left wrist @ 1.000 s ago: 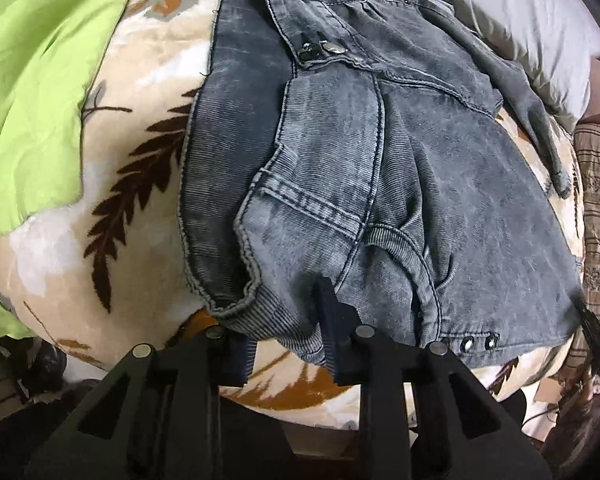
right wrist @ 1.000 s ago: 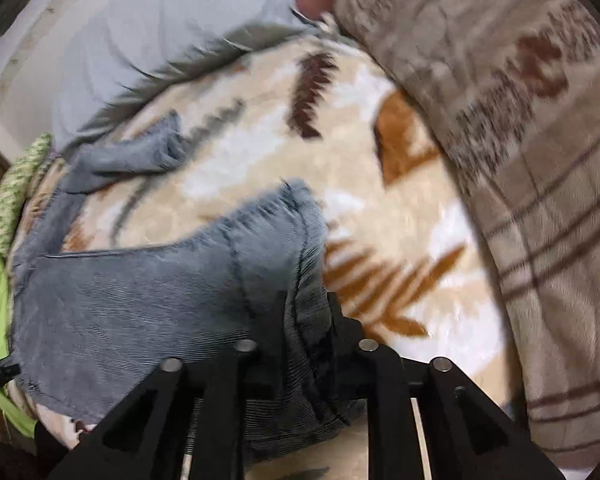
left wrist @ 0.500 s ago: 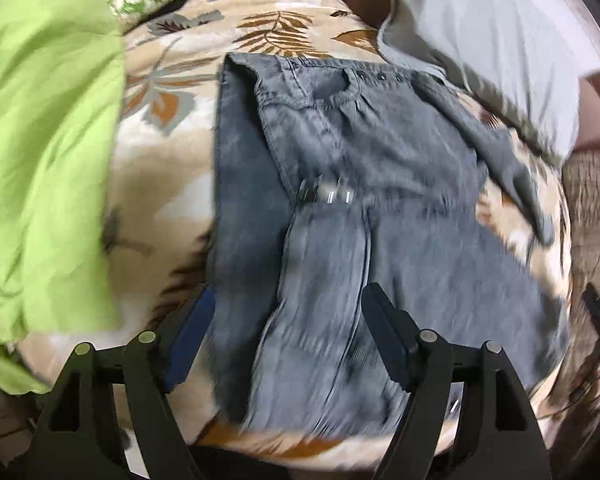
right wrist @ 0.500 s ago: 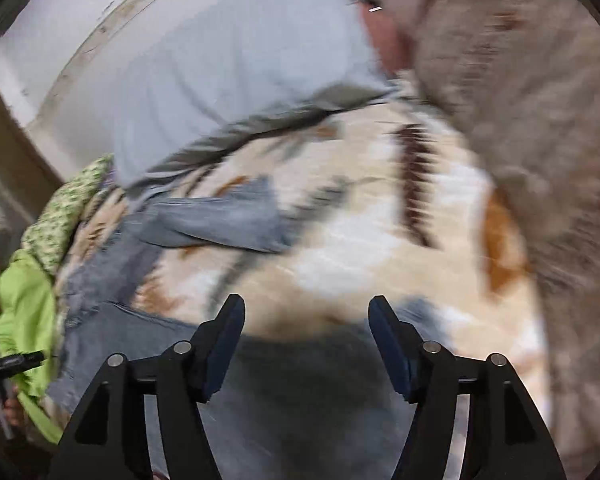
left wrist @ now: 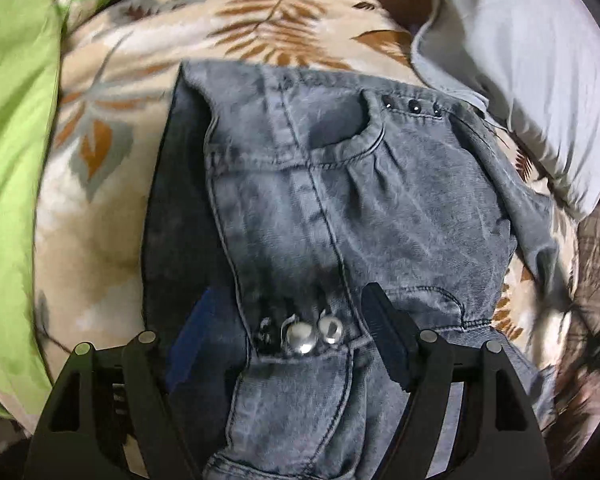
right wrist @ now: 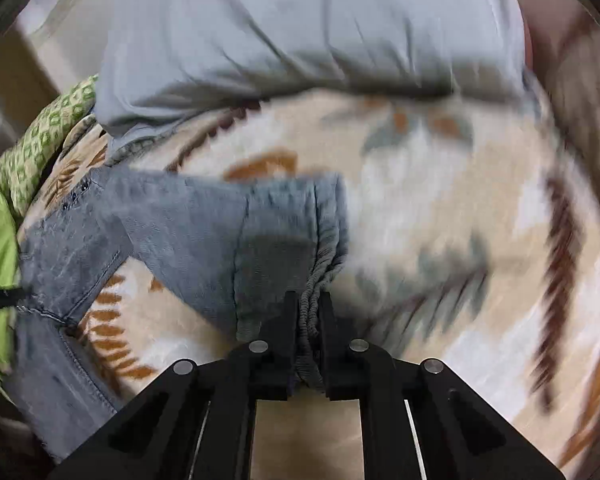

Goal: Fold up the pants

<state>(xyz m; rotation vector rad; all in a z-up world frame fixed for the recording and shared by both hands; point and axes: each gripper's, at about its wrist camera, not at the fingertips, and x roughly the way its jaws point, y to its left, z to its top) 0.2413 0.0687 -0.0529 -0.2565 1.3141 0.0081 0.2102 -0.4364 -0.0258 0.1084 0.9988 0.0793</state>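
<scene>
Roughly halfway, I judge: the pants [left wrist: 340, 216] lie on the blanket [left wrist: 112, 184], already doubled over at the waist, but one leg sticks out sideways and needs folding in. My left gripper [left wrist: 296, 344] hangs wide open over the snaps [left wrist: 300, 336], holding nothing. My right gripper [right wrist: 309, 312] is clamped on the cuff [right wrist: 324, 240] of that leg. Only the right view shows this grip; only the left shows the waistband and pocket [left wrist: 340, 136]
</scene>
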